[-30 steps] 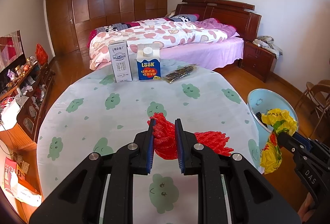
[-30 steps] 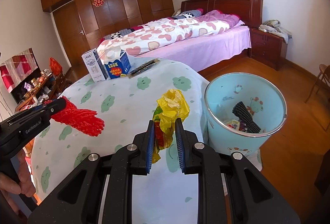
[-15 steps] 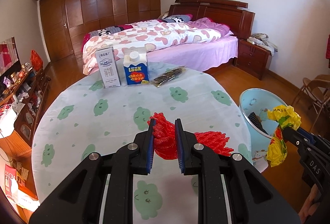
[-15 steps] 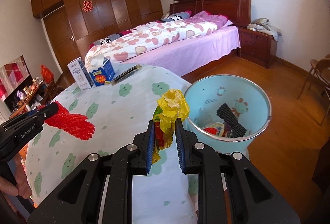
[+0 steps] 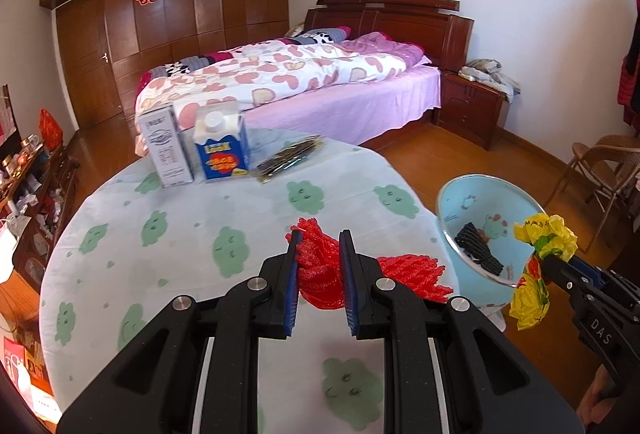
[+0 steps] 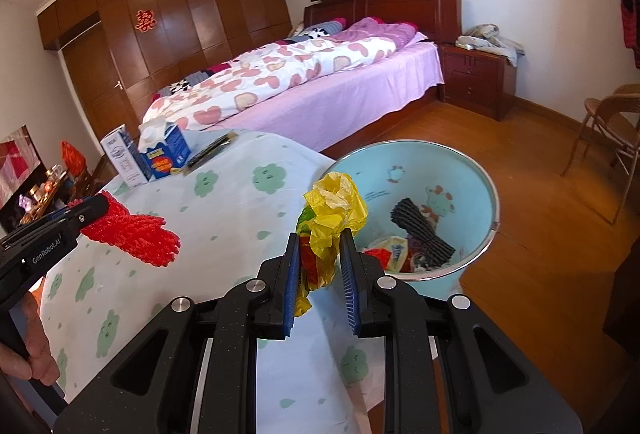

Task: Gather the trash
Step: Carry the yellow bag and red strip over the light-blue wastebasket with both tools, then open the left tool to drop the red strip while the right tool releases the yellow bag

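- Trash in hand, two pieces: yellow plastic wrapper (image 6: 334, 218) clamped in the right tongs (image 6: 320, 274), red foam net (image 5: 320, 270) clamped in the left tongs (image 5: 319, 274).
- Right tongs closed on the crumpled wrapper, bunched top above the tips, tail hanging below. Wrapper sits at the near rim of the blue bin (image 6: 476, 174), not clearly over the opening.
- Left tongs closed on one end of the red net; free end sticks out to the right, above the counter (image 5: 160, 218), near its right edge.
- Bin stands on the floor just beside the counter edge, lower than the tabletop. Already inside: black foam net (image 6: 422, 230) plus some wrappers.
- Unpicked at the counter's far side: white carton (image 5: 166, 146), blue carton (image 5: 222, 146), dark flat packet (image 5: 290, 158). Cartons upright, side by side; packet lies flat just right of them.
- Step, my read: carry-to-bin, both hands loaded, right one first in line.
- Next move needs: right tongs forward and right until the wrapper is fully over the opening, then open. The light film may cling to a pad, so a small shake may be needed.
- After that, left tongs cross the counter edge to the bin; net's loose end could catch the rim.
- Progress: roughly midway, three items remain.
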Action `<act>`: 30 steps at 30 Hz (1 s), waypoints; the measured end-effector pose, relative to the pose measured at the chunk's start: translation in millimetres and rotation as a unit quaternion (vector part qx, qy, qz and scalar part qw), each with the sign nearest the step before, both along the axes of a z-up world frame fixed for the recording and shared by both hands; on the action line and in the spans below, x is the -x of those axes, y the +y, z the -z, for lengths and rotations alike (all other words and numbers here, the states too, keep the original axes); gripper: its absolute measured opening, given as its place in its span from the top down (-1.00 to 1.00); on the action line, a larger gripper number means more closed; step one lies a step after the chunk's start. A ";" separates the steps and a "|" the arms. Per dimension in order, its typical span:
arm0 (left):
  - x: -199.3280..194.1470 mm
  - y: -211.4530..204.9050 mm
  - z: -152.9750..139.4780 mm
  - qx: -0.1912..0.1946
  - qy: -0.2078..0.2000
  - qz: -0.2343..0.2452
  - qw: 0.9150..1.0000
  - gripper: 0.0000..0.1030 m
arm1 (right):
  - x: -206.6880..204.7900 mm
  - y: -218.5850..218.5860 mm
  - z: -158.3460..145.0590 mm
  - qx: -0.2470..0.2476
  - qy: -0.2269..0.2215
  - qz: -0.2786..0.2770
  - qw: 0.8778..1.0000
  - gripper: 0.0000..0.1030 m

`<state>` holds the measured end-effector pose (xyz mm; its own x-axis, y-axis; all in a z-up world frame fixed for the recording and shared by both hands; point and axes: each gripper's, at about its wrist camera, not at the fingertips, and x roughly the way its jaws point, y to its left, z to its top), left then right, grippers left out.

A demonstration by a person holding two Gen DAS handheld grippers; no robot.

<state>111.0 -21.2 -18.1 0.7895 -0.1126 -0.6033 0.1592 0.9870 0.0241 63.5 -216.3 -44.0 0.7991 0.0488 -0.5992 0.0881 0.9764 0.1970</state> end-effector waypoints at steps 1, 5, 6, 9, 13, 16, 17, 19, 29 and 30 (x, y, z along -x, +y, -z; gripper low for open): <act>-1.6 -3.1 0.1 0.000 0.000 0.003 1.000 0.64 | -0.3 -3.5 0.3 0.000 0.000 0.004 1.000 0.60; -7.0 -17.9 0.3 0.000 -0.001 0.017 1.000 0.64 | -2.1 -13.5 0.4 0.002 0.000 0.015 1.000 0.60; -8.5 -21.8 0.3 0.000 -0.001 0.020 1.000 0.64 | -3.1 -16.3 0.2 0.003 -0.001 0.018 1.000 0.60; -12.8 -32.7 0.4 -0.001 -0.002 0.029 1.000 0.64 | -5.6 -24.3 0.2 0.005 -0.004 0.025 1.000 0.60; -18.2 -48.2 0.6 -0.004 -0.004 0.041 0.999 0.64 | -11.0 -37.0 1.0 0.007 -0.005 0.033 0.999 0.60; -22.6 -58.8 0.2 -0.003 -0.003 0.047 0.999 0.64 | -14.2 -46.9 1.5 0.007 -0.005 0.040 0.999 0.60; -24.4 -62.2 -0.3 -0.002 -0.002 0.049 0.999 0.64 | -14.6 -49.4 1.7 0.007 -0.006 0.042 0.999 0.60; -27.6 -69.5 -0.1 -0.003 -0.001 0.054 0.999 0.64 | -15.5 -56.1 1.7 0.008 -0.008 0.047 0.999 0.60; -40.1 -109.2 2.3 -0.009 0.001 0.074 0.997 0.64 | -27.4 -83.2 1.7 0.014 -0.010 0.066 0.998 0.60; -41.6 -113.3 2.8 -0.010 0.001 0.077 0.997 0.64 | -28.3 -85.1 1.5 0.016 -0.010 0.068 0.998 0.60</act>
<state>152.6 -134.5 -20.9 0.7628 -0.2208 -0.6078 0.3087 0.9502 0.0423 91.8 -301.4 -45.5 0.8095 -0.0786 -0.5819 0.2155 0.9616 0.1699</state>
